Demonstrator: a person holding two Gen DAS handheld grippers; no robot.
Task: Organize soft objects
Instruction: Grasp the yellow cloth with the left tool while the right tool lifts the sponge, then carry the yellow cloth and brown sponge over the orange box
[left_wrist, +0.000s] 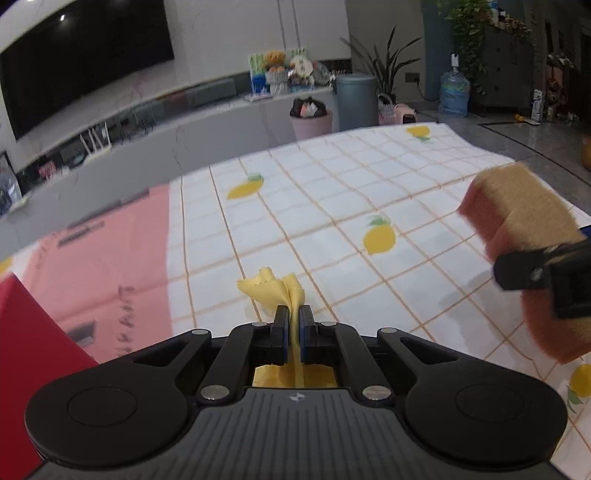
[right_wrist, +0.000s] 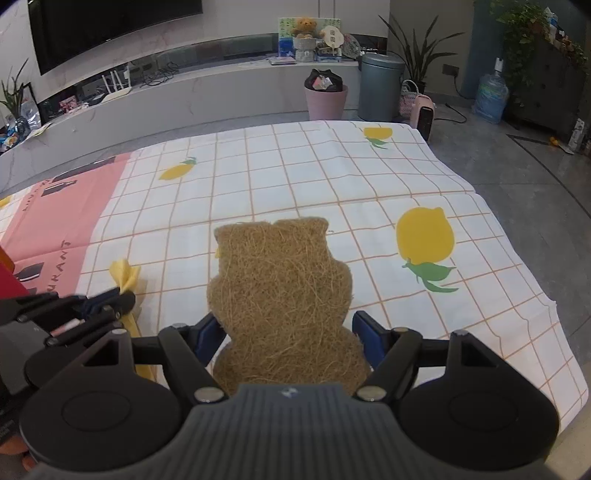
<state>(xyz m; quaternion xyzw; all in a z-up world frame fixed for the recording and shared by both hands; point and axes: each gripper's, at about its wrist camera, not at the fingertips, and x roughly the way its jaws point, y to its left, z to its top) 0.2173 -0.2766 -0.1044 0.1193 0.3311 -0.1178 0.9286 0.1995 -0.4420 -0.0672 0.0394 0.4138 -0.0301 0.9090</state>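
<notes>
Pinching a crumpled yellow cloth (left_wrist: 275, 290), the left tongs (left_wrist: 293, 317) sit at six o'clock, bare lemon-print gridded surface (left_wrist: 332, 177) beyond toward twelve. From the right wrist, the right tongs (right_wrist: 288, 334) clasp a bear-shaped brown fibre sponge (right_wrist: 277, 295); the surface's edge drops away at three o'clock.

The table is covered by a lemon-print grid tablecloth (right_wrist: 295, 166), with a pink printed sheet (right_wrist: 62, 218) lying flat on the cloth at its left side.

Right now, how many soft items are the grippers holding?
2: a yellow cloth pinched in the left gripper, and a bear-shaped scrub sponge between the right gripper fingers. Others may lie out of view.
</notes>
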